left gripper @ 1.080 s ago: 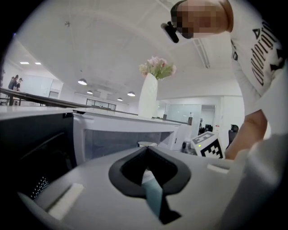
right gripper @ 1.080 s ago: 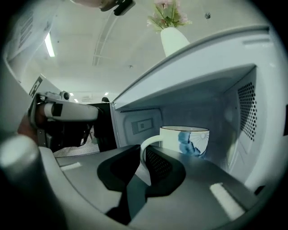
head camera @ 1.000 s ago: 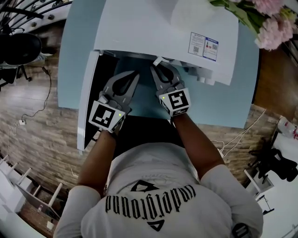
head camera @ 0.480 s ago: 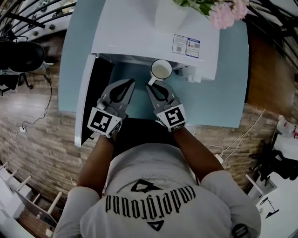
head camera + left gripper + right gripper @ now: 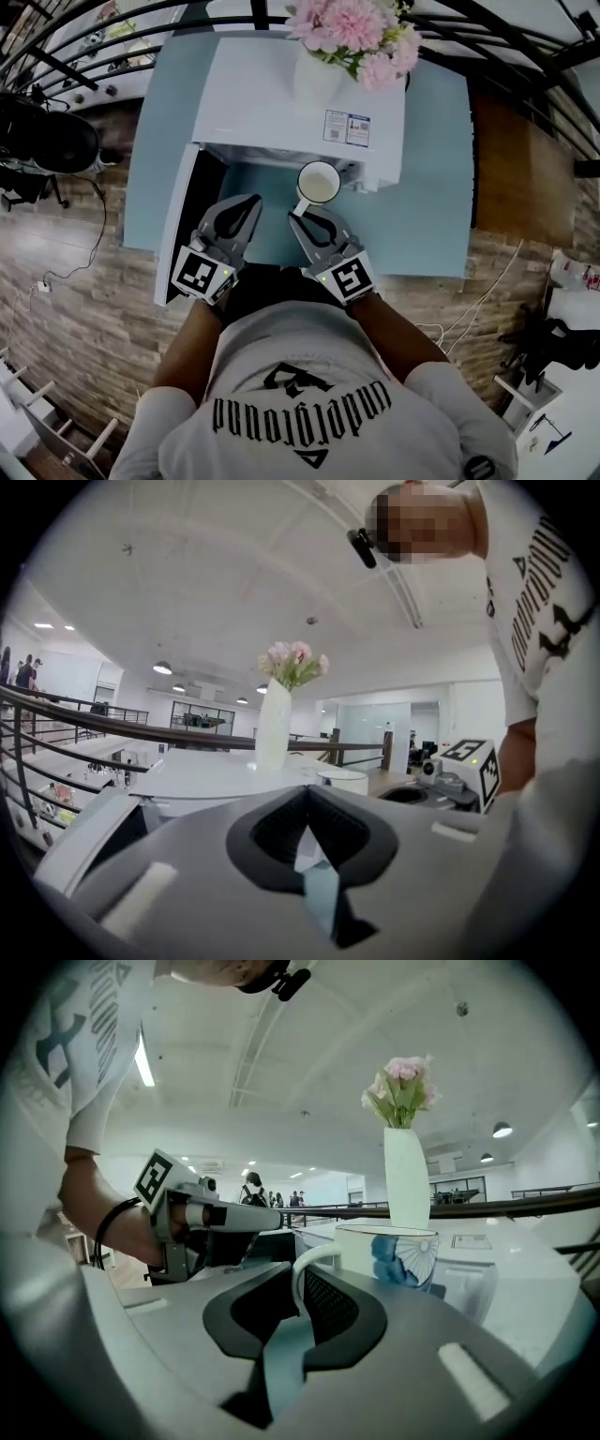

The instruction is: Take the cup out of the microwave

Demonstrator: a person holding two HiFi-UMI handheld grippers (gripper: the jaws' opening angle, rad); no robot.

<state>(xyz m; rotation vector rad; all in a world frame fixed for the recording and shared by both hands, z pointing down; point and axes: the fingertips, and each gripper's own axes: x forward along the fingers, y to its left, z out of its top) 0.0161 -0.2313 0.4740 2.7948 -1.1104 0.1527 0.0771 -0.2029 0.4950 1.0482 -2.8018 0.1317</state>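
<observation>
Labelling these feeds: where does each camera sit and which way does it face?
Head view: on the person's head, facing steeply down at microwave, cup, left tool, right tool; forearms show.
Left gripper view: on the left tool, along shut jaws toward the vase; shirt shows.
Right gripper view: on the right tool, along jaws clamping the cup's handle; left forearm shows.
Shared: cup, vase.

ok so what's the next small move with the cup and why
Probably carry the cup a little further out and lower it onto the bare blue table: the right hand-held gripper grips its handle, and it is already out in front of the microwave.
</observation>
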